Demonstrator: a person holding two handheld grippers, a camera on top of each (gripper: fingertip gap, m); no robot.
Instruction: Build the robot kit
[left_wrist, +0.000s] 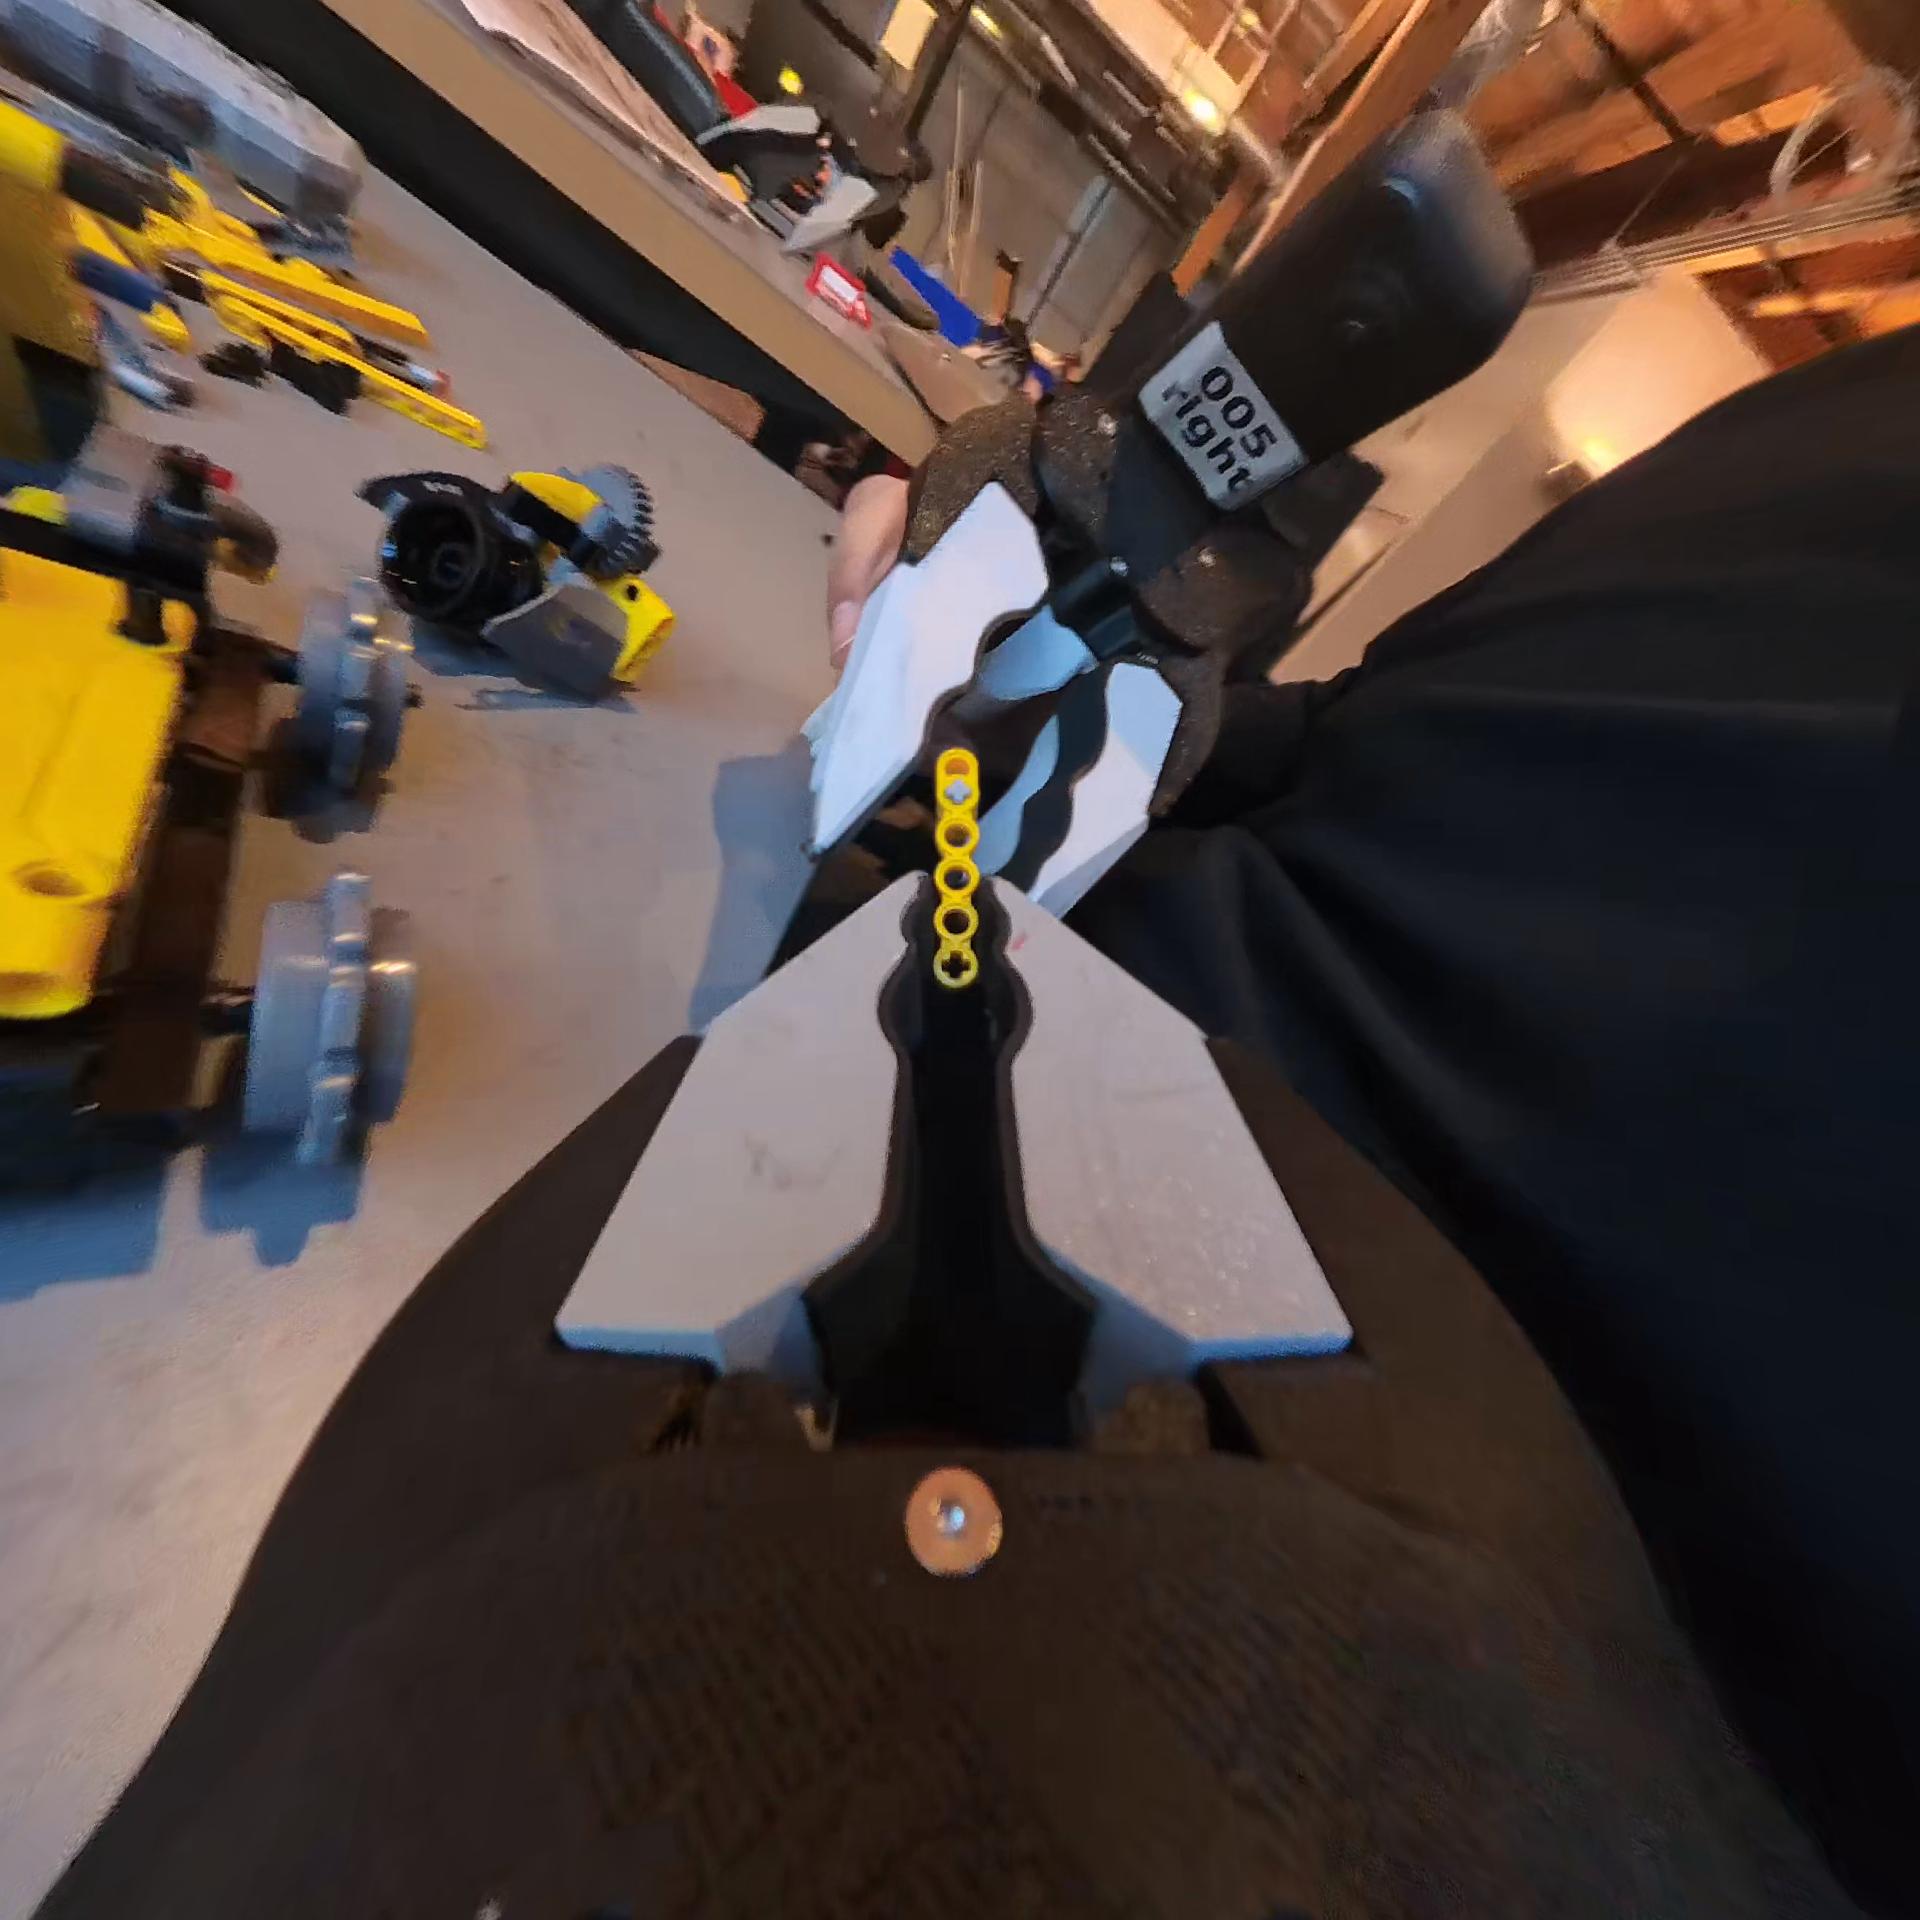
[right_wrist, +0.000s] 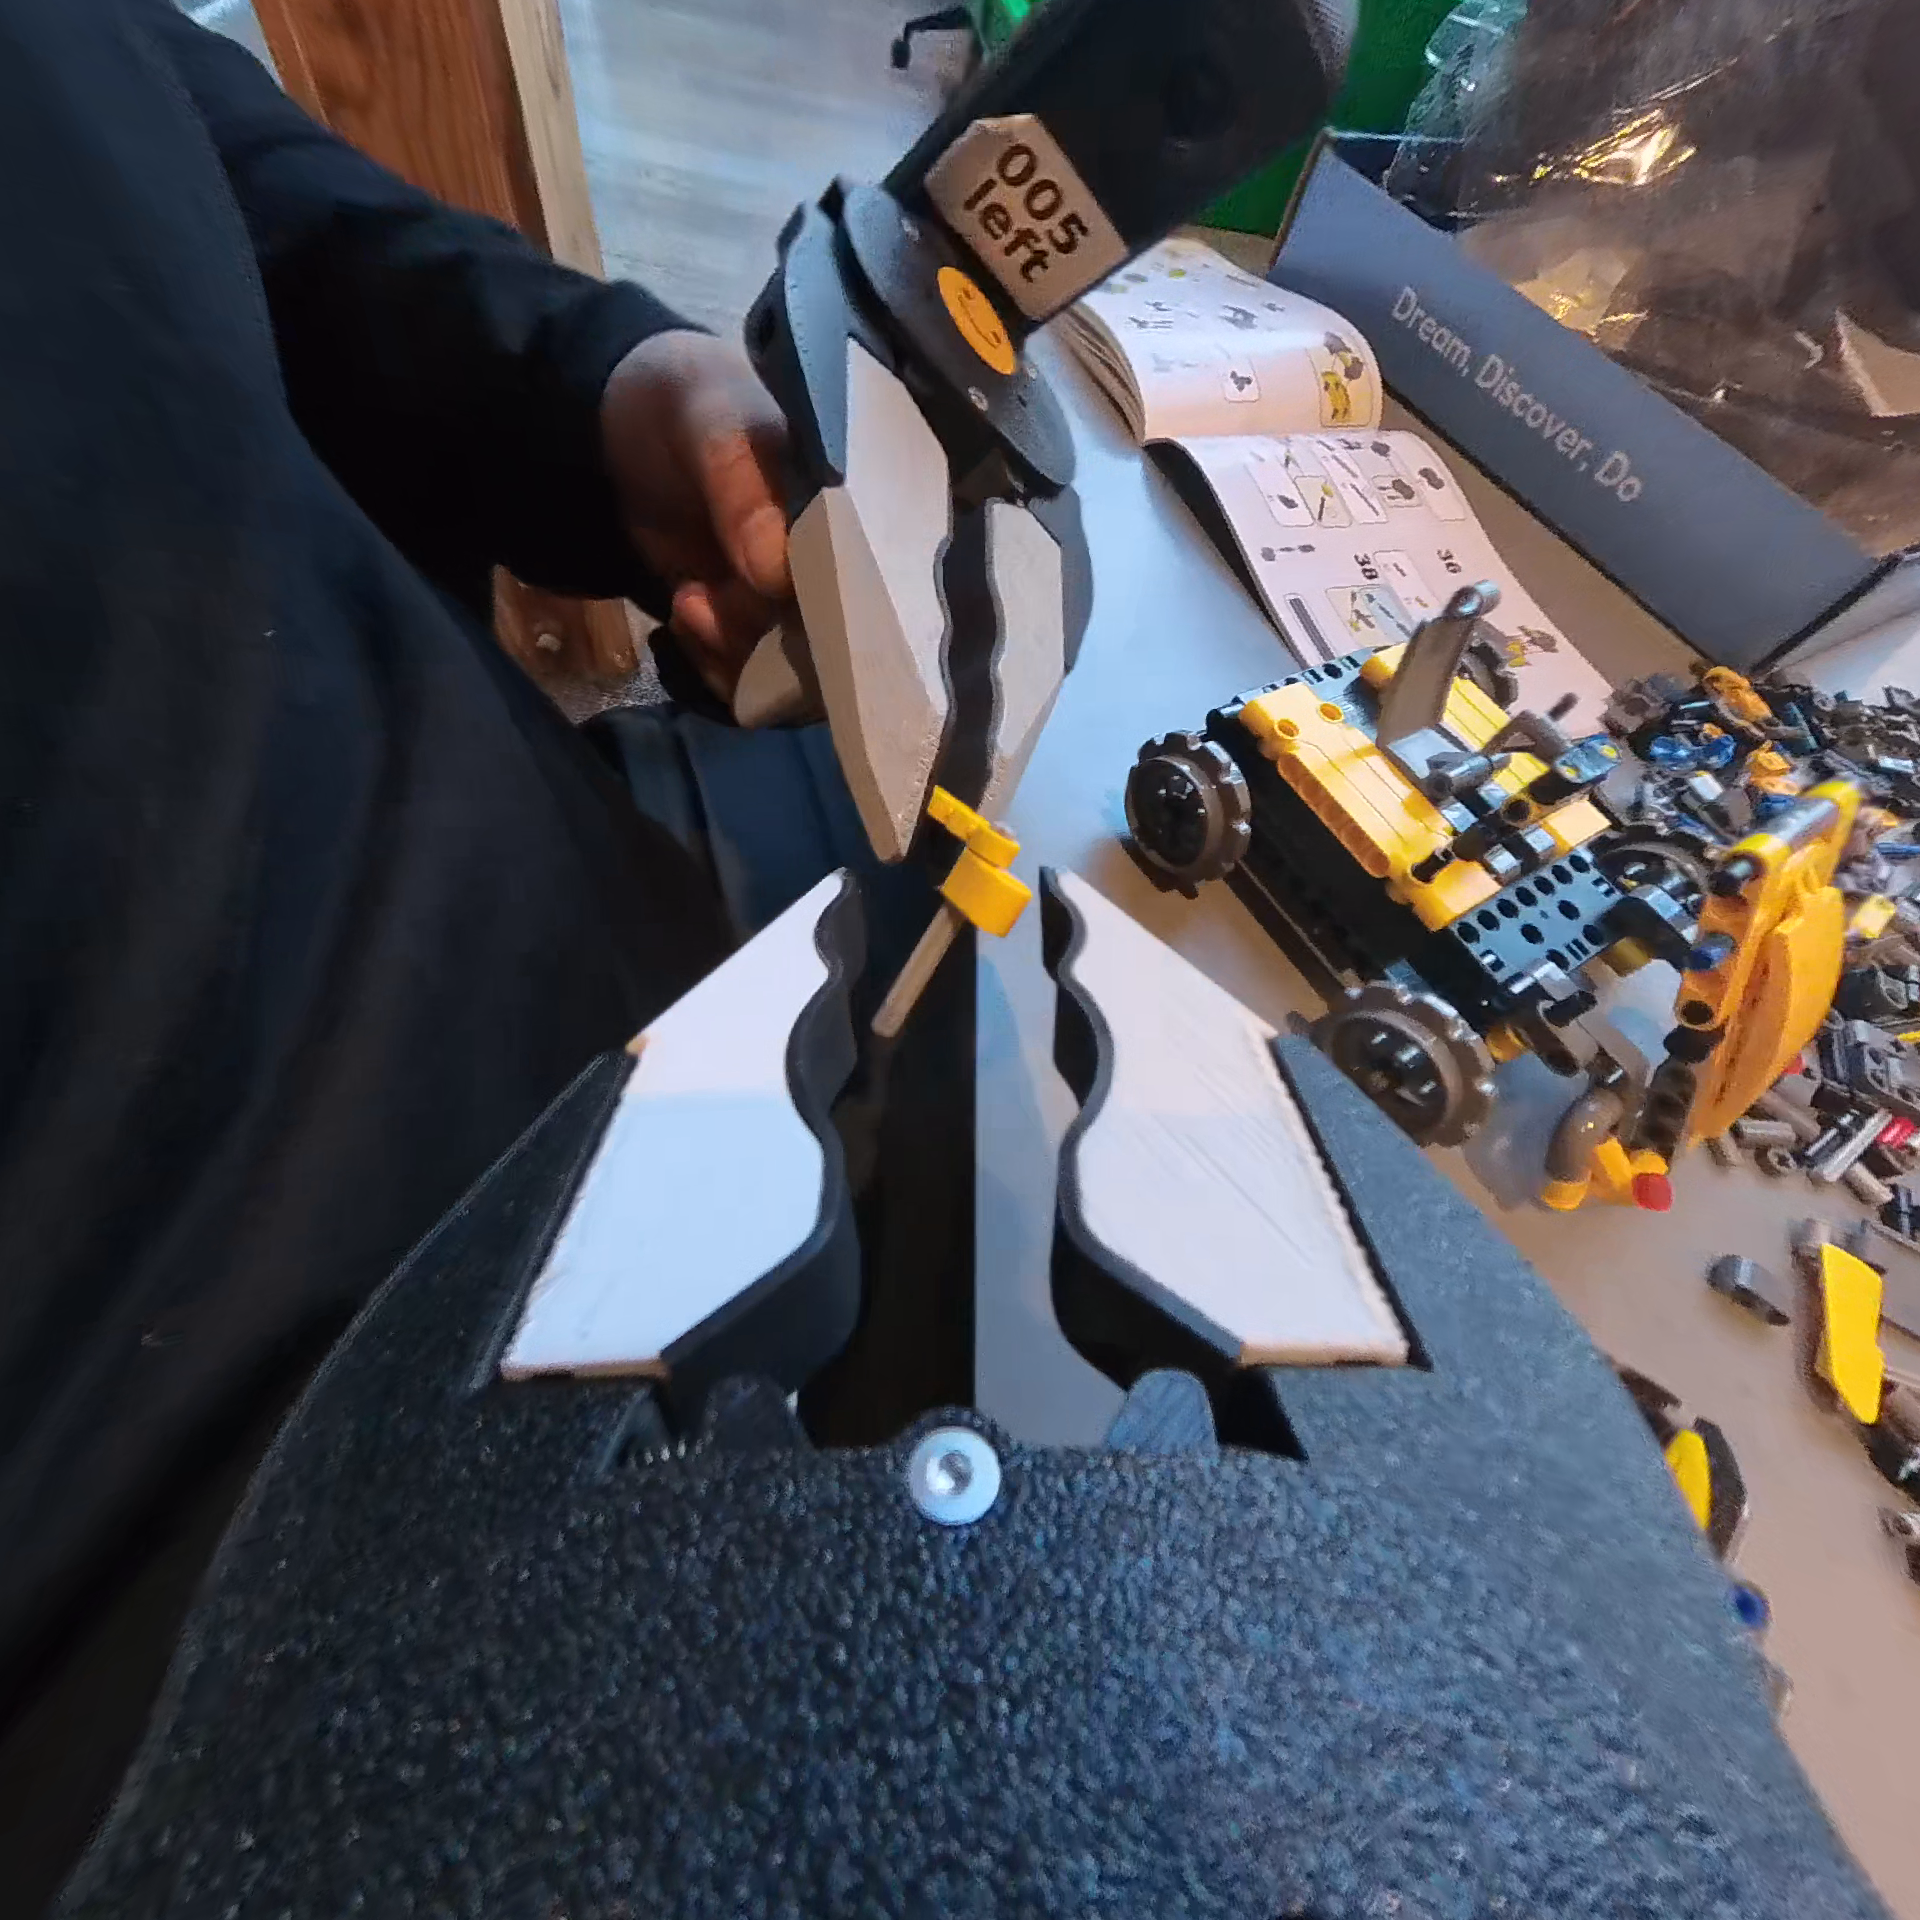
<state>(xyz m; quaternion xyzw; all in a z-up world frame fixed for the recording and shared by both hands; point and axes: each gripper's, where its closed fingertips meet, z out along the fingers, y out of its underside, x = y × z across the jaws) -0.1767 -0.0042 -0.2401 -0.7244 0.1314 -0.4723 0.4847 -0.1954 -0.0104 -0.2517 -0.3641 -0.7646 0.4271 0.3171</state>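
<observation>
Left gripper (left_wrist: 954, 914) clamped on yellow beam (left_wrist: 956, 868), held above counter (left_wrist: 582, 831) | right gripper (right_wrist: 940, 883) parted, facing it, grey axle (right_wrist: 916, 977) between | keep beam steady, align squarely.

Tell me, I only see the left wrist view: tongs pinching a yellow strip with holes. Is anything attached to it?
Observer: Yes. In the right wrist view, a grey rod hangs from the yellow piece.
Operator: Are the other tongs gripping it?
Observer: No. The right tongs are open, with the piece at their tips.
Operator: What else is on that side?
Observer: An open instruction booklet lies behind a yellow wheeled model.
</observation>
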